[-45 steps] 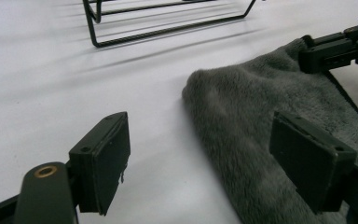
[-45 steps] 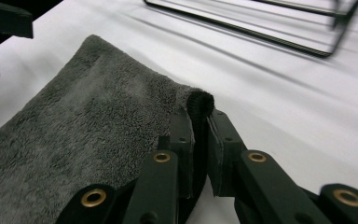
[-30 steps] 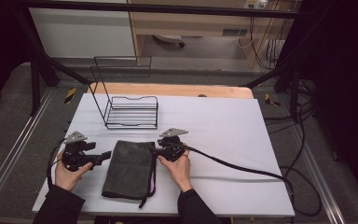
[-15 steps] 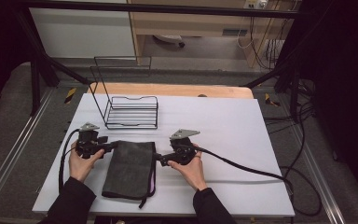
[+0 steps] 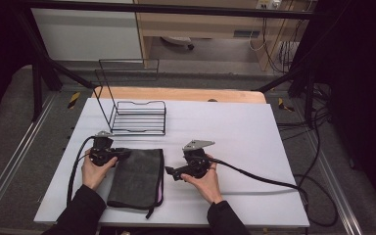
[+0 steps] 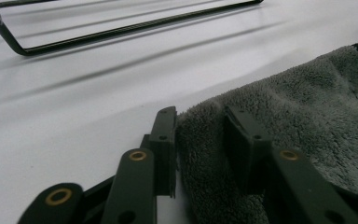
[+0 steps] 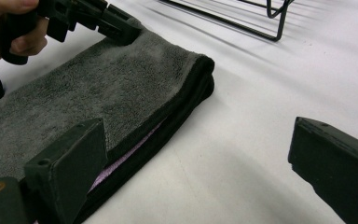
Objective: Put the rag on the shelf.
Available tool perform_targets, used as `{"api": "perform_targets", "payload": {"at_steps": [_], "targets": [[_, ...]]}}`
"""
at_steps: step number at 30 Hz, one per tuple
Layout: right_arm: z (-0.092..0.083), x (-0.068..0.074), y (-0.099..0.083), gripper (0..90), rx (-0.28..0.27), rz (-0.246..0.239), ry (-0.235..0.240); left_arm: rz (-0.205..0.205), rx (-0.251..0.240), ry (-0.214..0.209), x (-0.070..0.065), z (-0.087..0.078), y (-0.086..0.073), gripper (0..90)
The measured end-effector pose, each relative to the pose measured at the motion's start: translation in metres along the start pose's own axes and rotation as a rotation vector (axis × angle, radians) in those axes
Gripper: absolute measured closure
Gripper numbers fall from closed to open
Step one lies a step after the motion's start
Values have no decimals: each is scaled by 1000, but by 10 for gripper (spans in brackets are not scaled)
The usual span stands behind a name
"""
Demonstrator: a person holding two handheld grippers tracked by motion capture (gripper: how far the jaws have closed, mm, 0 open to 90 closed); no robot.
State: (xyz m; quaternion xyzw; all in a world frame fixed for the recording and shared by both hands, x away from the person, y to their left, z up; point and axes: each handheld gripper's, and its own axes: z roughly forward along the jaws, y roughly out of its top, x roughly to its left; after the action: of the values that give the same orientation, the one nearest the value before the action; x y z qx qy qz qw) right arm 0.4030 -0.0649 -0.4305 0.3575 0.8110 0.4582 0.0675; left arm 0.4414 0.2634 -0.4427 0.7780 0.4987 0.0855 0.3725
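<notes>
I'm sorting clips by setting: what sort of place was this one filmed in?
Most likely a lab or workshop recording station, not a home. A white table stands inside a black metal frame, cables trail off it to the floor, and a person works a folded grey towel with hand-held grippers beside a wire rack.

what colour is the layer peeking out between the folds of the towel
Light purple, a thin strip between the dark grey folds of the towel; it shows best in the right gripper view.

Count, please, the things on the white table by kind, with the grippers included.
Grippers: 2, left and right
Grey folded towel: 1
Black wire rack: 1
Total: 4
</notes>
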Motion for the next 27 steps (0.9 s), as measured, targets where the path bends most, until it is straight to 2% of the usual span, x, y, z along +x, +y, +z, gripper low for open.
{"api": "perform_targets", "payload": {"at_steps": [4, 12, 16, 17, 18, 22, 23, 27], "targets": [[0, -1, 1, 50, -10, -1, 3, -16, 16, -14, 0, 2, 0, 694], [5, -3, 11, 50, -46, 42, -7, -28, 22, -35, 2, 2, 0, 764], [18, -3, 22, 90, -42, 61, -29, -17, 20, -29, 1, 2, -1, 769], [28, -2, 27, 112, -31, 67, -52, -14, 20, -27, 1, 2, -1, 770], [28, -2, 27, 112, -31, 67, -52, -11, 19, -25, 1, 2, -1, 770], [48, 0, 34, 156, -3, 76, -74, -8, 18, -26, 1, 2, -1, 772], [57, -1, 35, 196, 7, 82, -82, -6, 18, -25, 1, 2, -1, 772], [68, -4, 34, 263, 24, 95, -72, 10, 16, -12, -1, 2, -1, 772]]}}
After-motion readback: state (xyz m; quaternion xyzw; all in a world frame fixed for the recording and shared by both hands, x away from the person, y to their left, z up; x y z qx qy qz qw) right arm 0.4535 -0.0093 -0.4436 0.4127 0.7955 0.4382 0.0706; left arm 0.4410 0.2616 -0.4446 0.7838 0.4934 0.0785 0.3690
